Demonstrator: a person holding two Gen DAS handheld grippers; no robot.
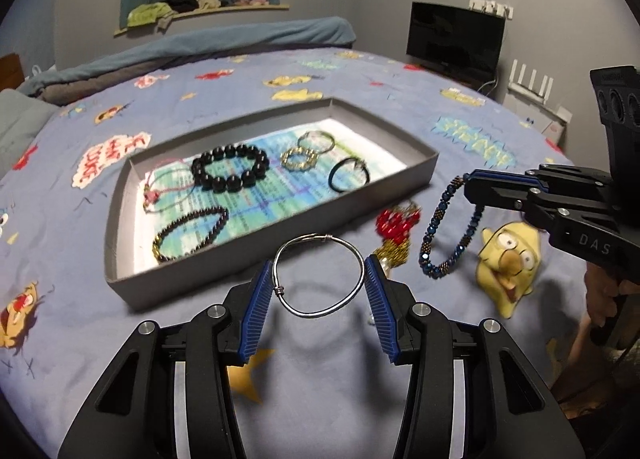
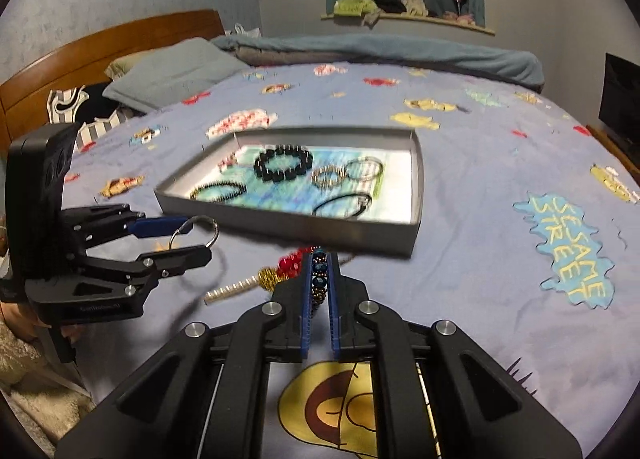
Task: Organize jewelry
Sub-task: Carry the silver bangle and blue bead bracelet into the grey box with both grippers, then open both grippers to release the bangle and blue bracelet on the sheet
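Two grippers, both loaded: my left gripper (image 1: 318, 291) pinches the silver bangle (image 1: 319, 275) across its width, my right gripper (image 2: 320, 283) clamps the blue beaded bracelet (image 1: 450, 229) (dangling), both just short of the grey tray (image 1: 256, 279) holding six pieces.

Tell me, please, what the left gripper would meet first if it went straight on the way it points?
Probably the near wall of the grey tray. The left gripper, holding the silver bangle, points toward it over bare bedspread, though height is hard to judge.
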